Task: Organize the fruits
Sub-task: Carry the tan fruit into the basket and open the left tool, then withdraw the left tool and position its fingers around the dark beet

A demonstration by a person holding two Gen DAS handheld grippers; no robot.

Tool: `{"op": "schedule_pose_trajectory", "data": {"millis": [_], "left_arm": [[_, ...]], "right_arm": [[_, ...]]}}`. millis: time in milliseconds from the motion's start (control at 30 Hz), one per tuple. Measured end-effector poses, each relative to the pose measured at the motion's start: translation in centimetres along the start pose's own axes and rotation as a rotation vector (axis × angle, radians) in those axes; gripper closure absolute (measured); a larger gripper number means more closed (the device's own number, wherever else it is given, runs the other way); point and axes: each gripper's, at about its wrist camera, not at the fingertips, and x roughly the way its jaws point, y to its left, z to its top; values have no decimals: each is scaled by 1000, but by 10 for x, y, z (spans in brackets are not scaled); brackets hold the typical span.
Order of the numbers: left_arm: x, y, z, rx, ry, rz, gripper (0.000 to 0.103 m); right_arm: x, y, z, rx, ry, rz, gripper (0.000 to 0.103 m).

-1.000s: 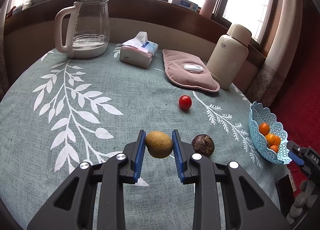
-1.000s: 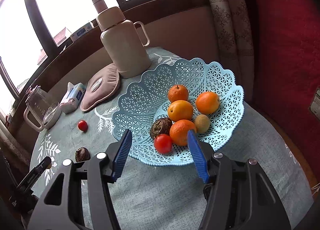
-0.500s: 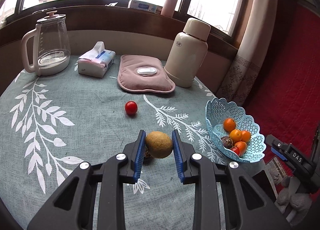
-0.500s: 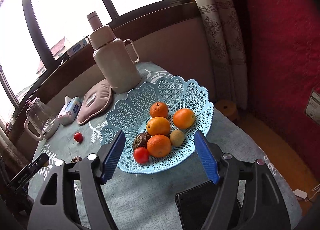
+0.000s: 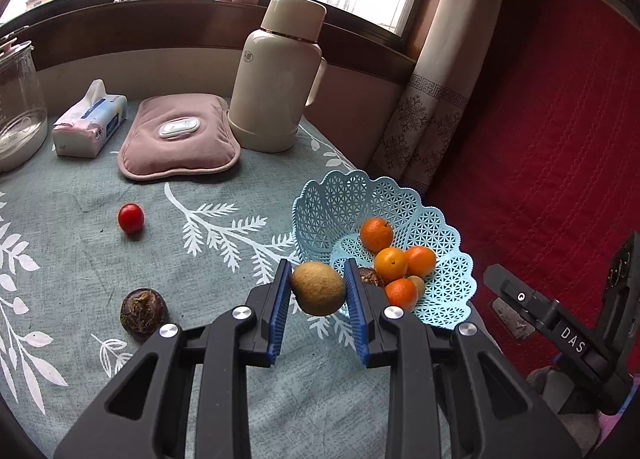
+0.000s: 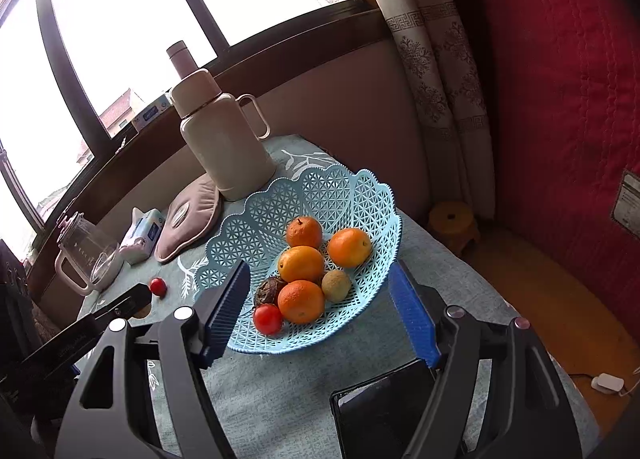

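Observation:
My left gripper [image 5: 318, 299] is shut on a brown kiwi [image 5: 318, 288] and holds it above the table, just left of the blue lattice basket [image 5: 340, 195]. The basket [image 6: 352, 191] holds several oranges [image 6: 301, 263], a small kiwi [image 6: 336, 285], a dark passion fruit [image 6: 269, 289] and a red tomato [image 6: 268, 319]. On the cloth lie a red tomato [image 5: 131, 218] and a dark passion fruit [image 5: 143, 313]. My right gripper [image 6: 320, 315] is open and empty, held wide in front of the basket's near rim.
A cream thermos [image 5: 280, 75], pink heat pad [image 5: 180, 137], tissue pack [image 5: 90, 123] and glass kettle [image 5: 16, 99] stand at the back. A black phone [image 6: 384, 411] lies near the table's front edge. A red wall [image 5: 540, 119] is to the right.
My left gripper has carried the kiwi to the right, from beside the passion fruit to the basket's left side. My right gripper has drawn back from the basket and opened wider.

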Motion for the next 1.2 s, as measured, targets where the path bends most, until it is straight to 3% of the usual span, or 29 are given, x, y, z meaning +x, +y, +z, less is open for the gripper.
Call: {"op": "schedule_pose_trajectory", "data": {"millis": [467,500,567,800,1000,1067,1200], "left_arm": [[37,-34,5,85,31,-60,74],[37,-34,5,83,34,-65,73],[37,-31,3,77,32,-66,50],[34,-16,1,41,32,-49,48],[30,-2,3,0,22,-26,38],[28,2,2,-11,16,-20,30],[25,7,1,-21,11,-5,30]], "right_arm": [[-2,-6,2,39,-11,1,29],[-2,-6,1,43,-9,-2,29],[0,-7,1,46,-8,-6,29],[-1,-10,0,60,-11,-13,24],[1,-10,-1,60,-6,-14,24],[1,-10,-1,59,-5,-13,24],[1,-9,-1,60,-4,-12,23]]}}
